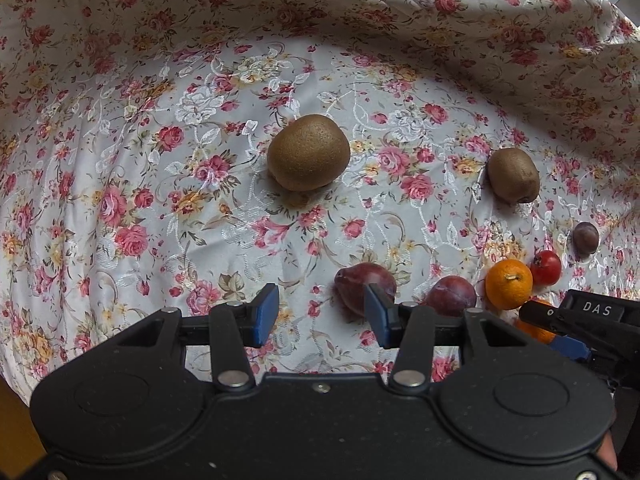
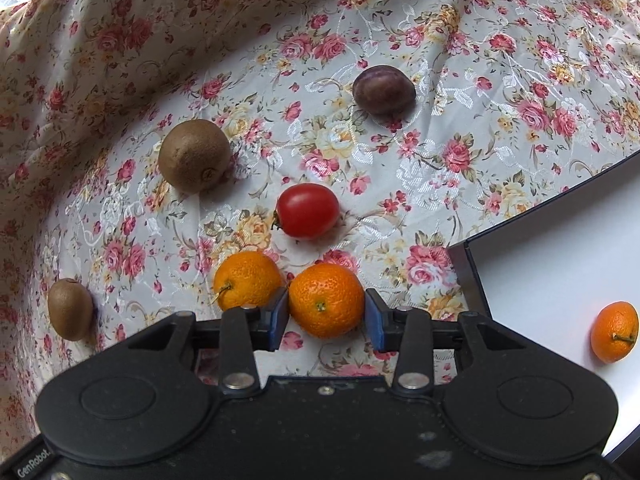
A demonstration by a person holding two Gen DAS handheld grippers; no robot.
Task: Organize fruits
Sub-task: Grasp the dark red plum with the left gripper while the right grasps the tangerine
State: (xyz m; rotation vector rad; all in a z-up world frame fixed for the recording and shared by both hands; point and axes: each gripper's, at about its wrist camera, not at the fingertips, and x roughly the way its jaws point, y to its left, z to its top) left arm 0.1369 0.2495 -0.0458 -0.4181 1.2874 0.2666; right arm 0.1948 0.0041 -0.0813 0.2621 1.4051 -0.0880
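Note:
In the right wrist view an orange [image 2: 326, 300] lies on the floral cloth [image 2: 400, 168] between the blue pads of my right gripper [image 2: 326, 316]. The pads stand right at its sides and I see no squeeze, so the gripper is open. A second orange [image 2: 248, 280] touches the left finger from outside. Beyond them are a red tomato [image 2: 308, 210], a kiwi [image 2: 195, 156], a dark plum [image 2: 384, 89] and another kiwi [image 2: 71, 309]. My left gripper [image 1: 320, 316] is open and empty, with a reddish plum [image 1: 360, 286] just beyond its right finger.
A white box [image 2: 466, 268] at the right holds one orange [image 2: 614, 332]. The left wrist view shows two kiwis [image 1: 308, 152] [image 1: 513, 176], another plum [image 1: 452, 294], an orange [image 1: 509, 284], the tomato [image 1: 546, 267] and a small dark plum [image 1: 585, 238]. The cloth rises in folds behind.

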